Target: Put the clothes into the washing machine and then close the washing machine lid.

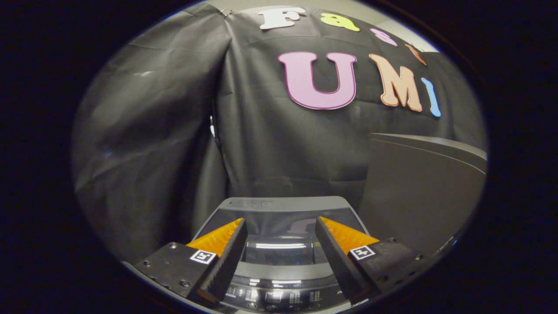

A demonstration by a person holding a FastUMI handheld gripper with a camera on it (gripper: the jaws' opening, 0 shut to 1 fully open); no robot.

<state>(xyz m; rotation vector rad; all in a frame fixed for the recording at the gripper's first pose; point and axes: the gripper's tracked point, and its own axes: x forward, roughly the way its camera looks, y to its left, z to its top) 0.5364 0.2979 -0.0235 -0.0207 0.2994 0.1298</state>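
Note:
The washing machine (279,205) stands just ahead of and below my gripper (281,226). Its dark glass lid (279,250) lies flat and closed, reflecting the lights. The control panel (274,298) with small markings sits nearest to me, under the fingers. My two fingers are spread apart above the lid with nothing between them. No clothes are visible.
A large grey flat-sided unit (418,192) stands to the right of the machine, taller than its top. Black cloth (152,131) hangs as the booth wall behind and to the left of the machine.

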